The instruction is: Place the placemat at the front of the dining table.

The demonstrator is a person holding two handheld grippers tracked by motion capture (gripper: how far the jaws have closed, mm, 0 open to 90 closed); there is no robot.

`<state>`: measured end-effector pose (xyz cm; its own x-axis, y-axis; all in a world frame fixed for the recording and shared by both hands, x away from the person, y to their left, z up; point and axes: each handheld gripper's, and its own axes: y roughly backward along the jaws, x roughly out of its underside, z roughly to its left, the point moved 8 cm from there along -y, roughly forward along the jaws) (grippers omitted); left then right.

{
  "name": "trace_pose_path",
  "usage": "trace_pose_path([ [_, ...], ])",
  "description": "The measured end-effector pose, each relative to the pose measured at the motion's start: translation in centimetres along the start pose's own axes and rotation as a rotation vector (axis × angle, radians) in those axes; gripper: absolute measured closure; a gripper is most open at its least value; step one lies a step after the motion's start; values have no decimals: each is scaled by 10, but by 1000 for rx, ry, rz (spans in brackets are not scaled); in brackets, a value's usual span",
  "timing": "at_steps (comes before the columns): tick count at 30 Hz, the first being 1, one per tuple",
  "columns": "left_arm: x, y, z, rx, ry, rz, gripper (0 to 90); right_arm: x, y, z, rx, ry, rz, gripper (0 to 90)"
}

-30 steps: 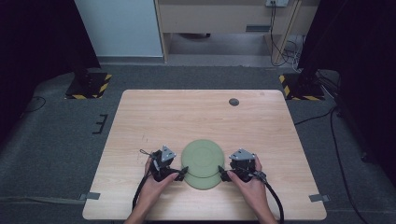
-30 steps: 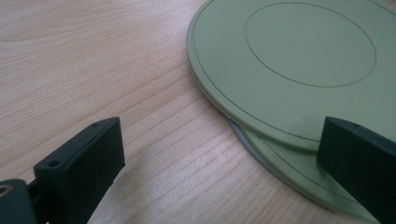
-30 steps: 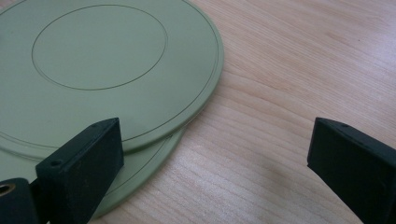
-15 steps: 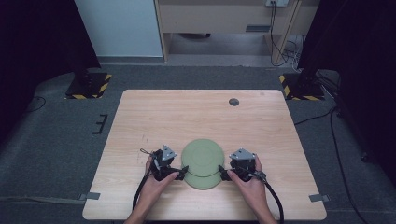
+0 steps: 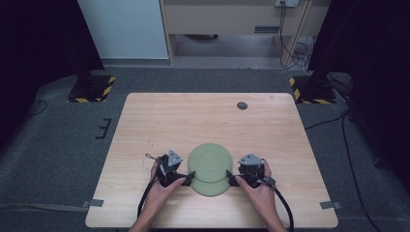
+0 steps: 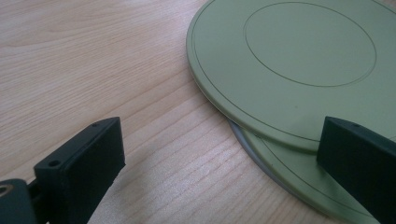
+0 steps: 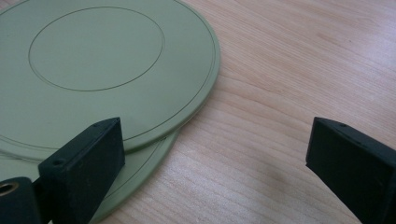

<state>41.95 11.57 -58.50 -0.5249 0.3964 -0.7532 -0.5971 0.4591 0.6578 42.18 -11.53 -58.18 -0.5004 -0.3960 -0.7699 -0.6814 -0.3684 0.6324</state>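
Two flat pale-green round plates lie stacked near the table's front edge, the top plate shifted a little farther back than the lower plate. My left gripper sits at their left rim and my right gripper at their right rim, each held by a hand. In the left gripper view the left gripper is open, one jaw over the top plate and lower plate. In the right gripper view the right gripper is open beside the top plate and lower plate.
The plates rest on a light wooden table. A small dark round disc lies near its far right edge. Cables trail from both grippers toward the front edge. Grey floor and black stands with hazard stripes surround the table.
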Motion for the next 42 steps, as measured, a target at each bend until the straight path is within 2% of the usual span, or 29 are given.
trace_pose_path([
  [10, 1, 1, -1, -1, -4, -1, 12, 0, 2, 8, -19, 18, 1, 52],
  [20, 0, -1, -1, -9, 2, -2, 3, -1, 0, 6, -8, 11, -5, 30],
  [28, -1, -1, -1, -8, 2, -4, 8, -2, 2, 6, -17, 11, 1, 60],
  [29, -1, 0, -1, -6, 2, -4, 10, -4, 4, 6, -33, 14, 10, 60],
  [35, -1, 1, -2, -6, -1, -9, 21, -6, 10, 0, -60, 14, 22, 67],
  [37, -1, 1, -2, -5, -4, -5, 21, -3, 13, -3, -80, 3, 48, 69],
  [40, 0, 1, -3, -3, -7, -3, 21, -3, 15, -5, -87, 16, 66, 69],
  [42, 0, 1, -3, -1, -11, -2, 21, -6, 18, -8, -119, 17, 77, 72],
])
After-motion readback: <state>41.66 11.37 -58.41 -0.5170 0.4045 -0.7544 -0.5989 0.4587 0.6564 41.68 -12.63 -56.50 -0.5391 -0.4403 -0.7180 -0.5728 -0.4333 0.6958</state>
